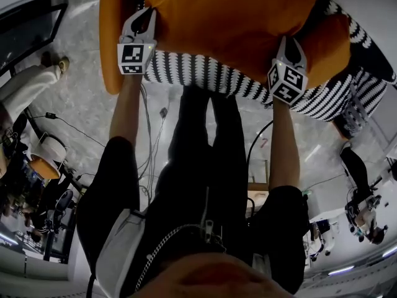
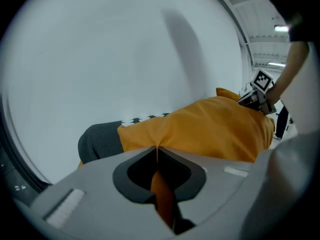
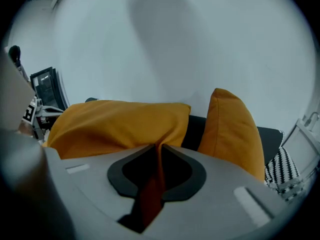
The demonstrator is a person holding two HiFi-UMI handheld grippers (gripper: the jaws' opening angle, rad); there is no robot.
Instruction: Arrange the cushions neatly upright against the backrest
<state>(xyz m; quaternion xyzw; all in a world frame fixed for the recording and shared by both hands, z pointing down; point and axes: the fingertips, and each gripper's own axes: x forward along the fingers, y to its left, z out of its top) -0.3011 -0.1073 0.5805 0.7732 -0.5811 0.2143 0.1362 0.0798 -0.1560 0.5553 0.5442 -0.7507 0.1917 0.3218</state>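
the orange cushion (image 1: 229, 23) is plain, the black-and-white cushion (image 1: 205, 73) zigzag-patterned.

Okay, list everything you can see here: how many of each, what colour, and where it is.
Held cushion: one, orange, between the two grippers at the sofa.
Second cushion: one, orange, standing upright by the backrest, to the right.
Patterned fabric: one, black and white, beneath the held cushion; cushion or throw, cannot tell.
Sofa backrest: one, dark grey, before the white wall.
Cables: several, dark, on the floor.
Left gripper: one, grey, shut on the held cushion.
Right gripper: one, grey, shut on the held cushion.
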